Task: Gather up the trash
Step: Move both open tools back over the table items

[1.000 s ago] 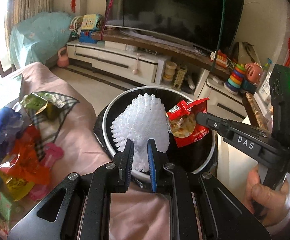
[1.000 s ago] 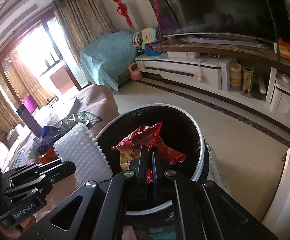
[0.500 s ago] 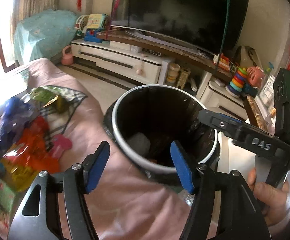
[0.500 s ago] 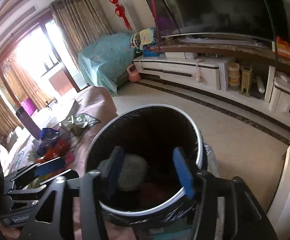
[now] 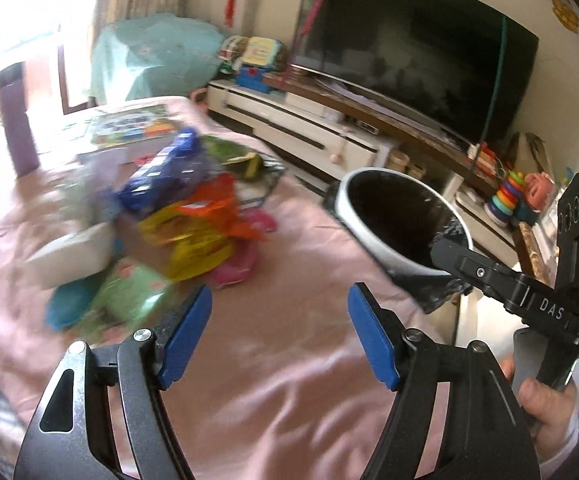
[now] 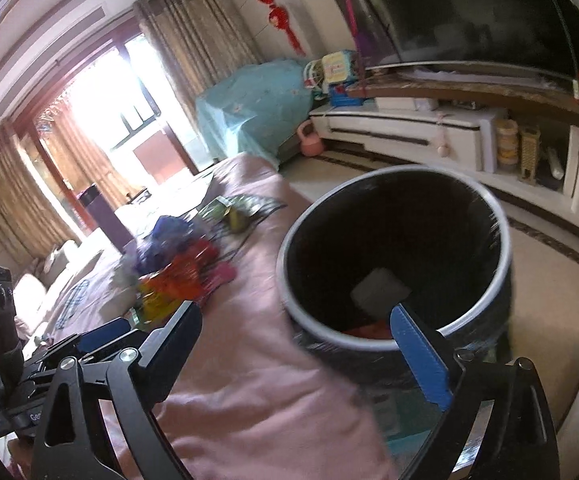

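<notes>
With nothing between its blue pads, the left hand-held gripper [image 5: 279, 338], jaws spreading apart, points across the pink bedspread [image 5: 273, 392] toward the wrapper pile [image 5: 193, 228] ahead and leftward; the right hand-held gripper [image 6: 293, 356], likewise spreading and empty, faces the bin [image 6: 393, 344], farther from that trash.

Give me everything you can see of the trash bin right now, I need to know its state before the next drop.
The trash bin is round, with a dark outer wall, a pale rim and a glossy black liner bag bunched over its edge. It stands upright, mouth open, against the edge of the pink-covered surface. Inside, low down, lie a pale whitish piece and something red; the rest is dark. Neither gripper touches it in these views.
</notes>
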